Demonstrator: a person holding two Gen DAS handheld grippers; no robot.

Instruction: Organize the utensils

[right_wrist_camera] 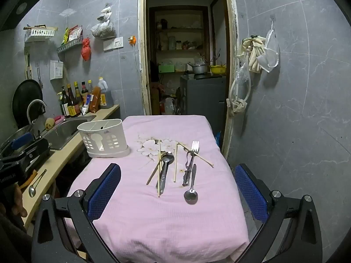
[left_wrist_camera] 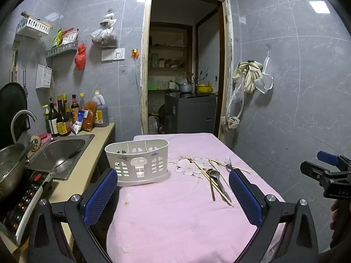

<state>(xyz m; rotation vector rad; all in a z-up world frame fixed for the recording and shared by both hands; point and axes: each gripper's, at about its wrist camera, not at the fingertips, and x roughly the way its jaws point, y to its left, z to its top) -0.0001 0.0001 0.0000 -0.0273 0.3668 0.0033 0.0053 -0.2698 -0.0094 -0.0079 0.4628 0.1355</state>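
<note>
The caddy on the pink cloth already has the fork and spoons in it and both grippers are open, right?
Not quite. The caddy holds none: the fork and spoons lie loose on the pink cloth, as the right wrist view shows. Both grippers, left and right, are open.

Kitchen clutter around a pink-clothed table.

Steel sink (left_wrist_camera: 63, 151) at nine o'clock, curved faucet (left_wrist_camera: 22, 118) beside it, sauce bottles (left_wrist_camera: 63, 118) crowded on the counter (right_wrist_camera: 57, 164) behind. Stray spoon (right_wrist_camera: 36, 185) lying on that counter at eight o'clock. White basket (left_wrist_camera: 33, 27), grey wall shelf (left_wrist_camera: 62, 48) with packets and red bag (left_wrist_camera: 80, 57) hung at ten o'clock. Open doorway (left_wrist_camera: 186, 65) at twelve, grey cabinet (right_wrist_camera: 204, 94) inside with a pot (right_wrist_camera: 199, 68) and yellow bowl (right_wrist_camera: 217, 69) on top. Gloves (left_wrist_camera: 252, 76) and mesh bag (right_wrist_camera: 268, 57) on hooks at two o'clock. Pink tablecloth (right_wrist_camera: 166, 219) with a flower print (right_wrist_camera: 151, 146).
</note>
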